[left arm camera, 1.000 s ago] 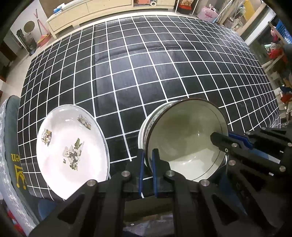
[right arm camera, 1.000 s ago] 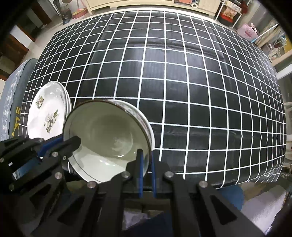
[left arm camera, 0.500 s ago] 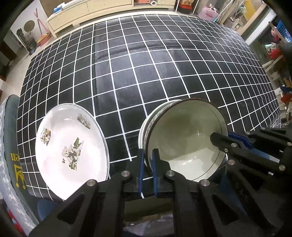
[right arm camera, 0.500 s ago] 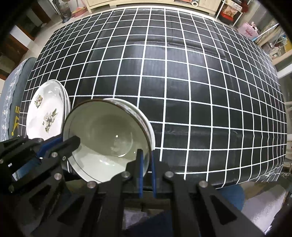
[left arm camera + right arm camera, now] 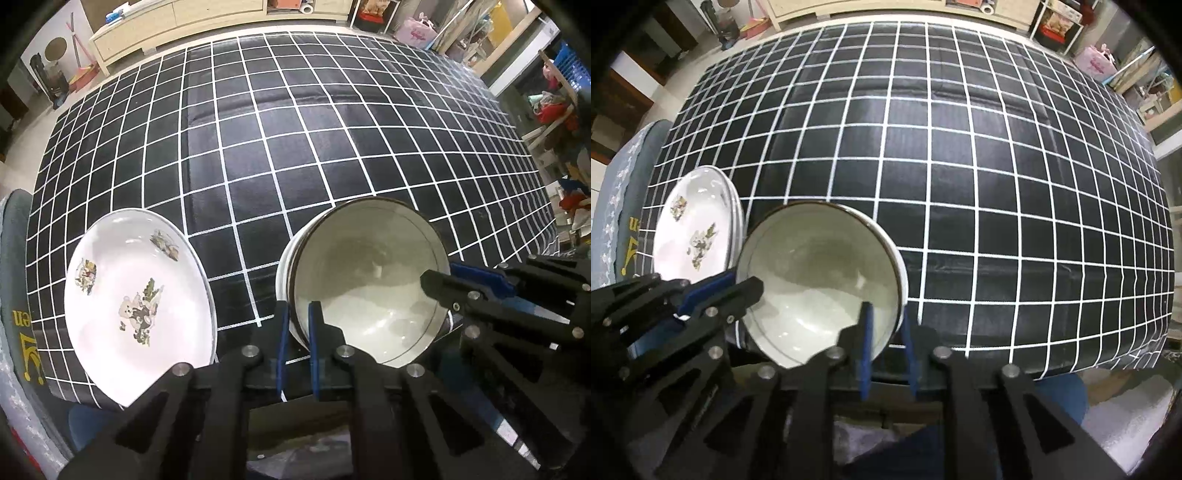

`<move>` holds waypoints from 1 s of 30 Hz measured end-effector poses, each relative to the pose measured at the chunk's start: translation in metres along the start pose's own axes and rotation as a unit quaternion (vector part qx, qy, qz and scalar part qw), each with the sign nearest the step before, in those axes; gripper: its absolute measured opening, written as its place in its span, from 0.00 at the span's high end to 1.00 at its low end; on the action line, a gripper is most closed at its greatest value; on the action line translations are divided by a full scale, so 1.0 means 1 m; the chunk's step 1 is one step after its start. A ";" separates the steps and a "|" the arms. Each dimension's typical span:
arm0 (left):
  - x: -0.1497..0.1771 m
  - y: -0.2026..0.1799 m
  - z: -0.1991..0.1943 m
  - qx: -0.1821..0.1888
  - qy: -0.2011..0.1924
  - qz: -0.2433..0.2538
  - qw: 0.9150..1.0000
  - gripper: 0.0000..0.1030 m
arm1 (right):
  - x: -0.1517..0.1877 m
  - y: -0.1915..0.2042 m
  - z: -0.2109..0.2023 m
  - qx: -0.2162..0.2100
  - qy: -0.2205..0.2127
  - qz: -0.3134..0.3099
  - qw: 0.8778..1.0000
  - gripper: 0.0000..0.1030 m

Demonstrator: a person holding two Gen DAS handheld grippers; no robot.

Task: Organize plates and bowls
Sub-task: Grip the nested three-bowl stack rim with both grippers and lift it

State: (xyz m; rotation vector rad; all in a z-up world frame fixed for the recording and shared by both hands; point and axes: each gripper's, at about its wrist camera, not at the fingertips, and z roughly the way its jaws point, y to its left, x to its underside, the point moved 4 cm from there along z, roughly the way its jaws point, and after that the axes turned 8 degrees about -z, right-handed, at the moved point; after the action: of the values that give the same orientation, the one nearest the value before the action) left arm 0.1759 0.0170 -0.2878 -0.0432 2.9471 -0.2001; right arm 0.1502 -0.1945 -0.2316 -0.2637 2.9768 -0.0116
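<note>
Bowl [image 5: 369, 288] | right tool [image 5: 886, 325] opening, earlier clamped | left tool [image 5: 295, 325] seemingly unchanged

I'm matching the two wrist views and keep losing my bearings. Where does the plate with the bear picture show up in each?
Left wrist view: the bear plate lies lower left, left of the bowl.
Right wrist view: the bear plate is at the left edge, behind and left of the bowl.
Shared landmark: the black checked tablecloth under both.

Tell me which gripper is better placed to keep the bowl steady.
Left. The left gripper is clamped on the rim of the bowl, while the jaws of the right gripper are opening, the rim loose between them.
</note>
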 end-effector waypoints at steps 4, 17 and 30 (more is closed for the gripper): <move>0.002 0.004 -0.008 0.022 -0.010 -0.008 1.000 0.84 | 0.000 -0.004 -0.016 0.001 -0.026 0.001 1.000 0.52; 0.005 0.025 -0.014 0.105 -0.013 -0.036 0.994 0.60 | 0.003 -0.031 -0.019 -0.051 -0.065 0.070 0.994 0.43; 0.005 0.029 0.034 0.128 0.019 -0.048 0.990 0.58 | -0.004 -0.027 0.025 -0.098 -0.037 0.081 0.991 0.43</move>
State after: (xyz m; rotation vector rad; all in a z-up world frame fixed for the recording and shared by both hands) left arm 0.1770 0.0406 -0.3258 -0.1453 2.9321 -0.5962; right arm 0.1623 -0.2199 -0.2550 -0.0430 2.9173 0.3028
